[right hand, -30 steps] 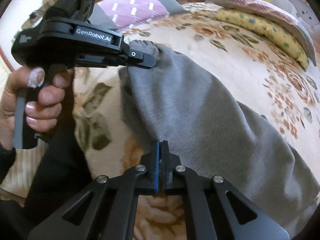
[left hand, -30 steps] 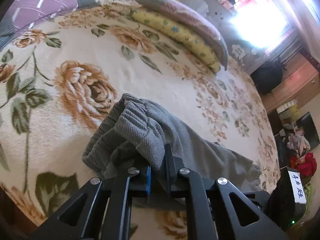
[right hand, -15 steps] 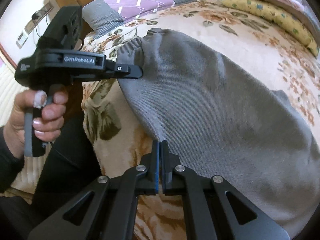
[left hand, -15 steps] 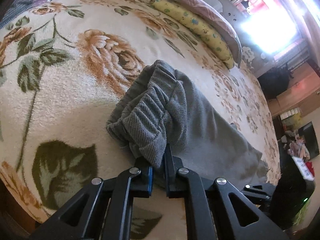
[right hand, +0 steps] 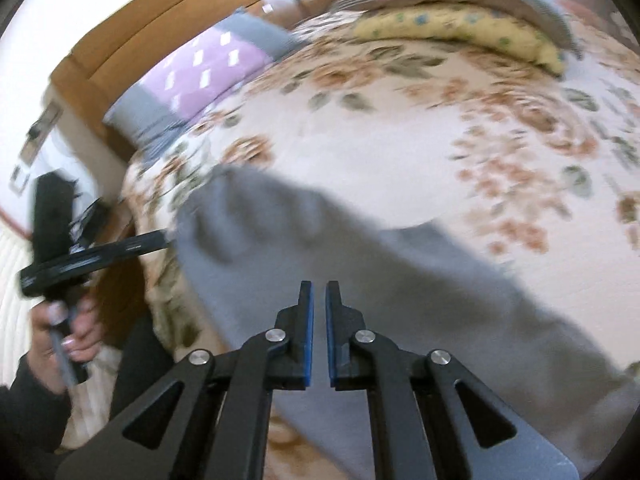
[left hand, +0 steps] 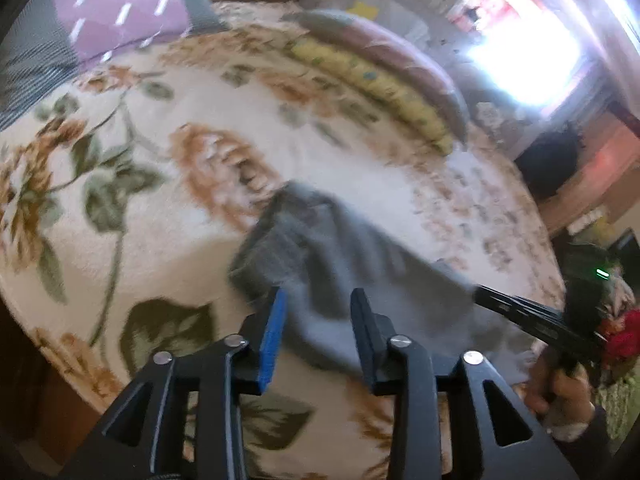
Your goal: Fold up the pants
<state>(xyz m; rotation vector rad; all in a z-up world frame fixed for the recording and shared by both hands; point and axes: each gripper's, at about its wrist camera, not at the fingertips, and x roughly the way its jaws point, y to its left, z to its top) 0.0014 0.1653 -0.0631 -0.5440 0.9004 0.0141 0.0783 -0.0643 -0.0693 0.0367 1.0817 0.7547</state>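
The grey pants (left hand: 320, 248) lie folded on the floral bedspread (left hand: 160, 208), waistband end toward the left. My left gripper (left hand: 318, 300) hovers over their near edge, its jaws opening; cloth shows below the gap but the pads do not press it. In the right wrist view the pants (right hand: 360, 264) spread flat under my right gripper (right hand: 317, 292), whose jaws are opening by a thin gap with nothing pinched. The left gripper's fingers (right hand: 136, 245) point at the pants' left edge. The right gripper's fingers (left hand: 504, 302) sit at the pants' far right end.
A purple and grey pillow (left hand: 120, 12) and a yellow and pink bolster (left hand: 380, 80) lie at the far side of the bed. A wooden headboard (right hand: 140, 40) stands behind. The person's hands (right hand: 76, 332) grip the handles. Clutter (left hand: 620, 320) sits beyond the bed's right edge.
Both grippers have let go of the pants, which now lie flat on the bedspread. The left jaws have spread wide, the right only slightly, and both have drawn back.
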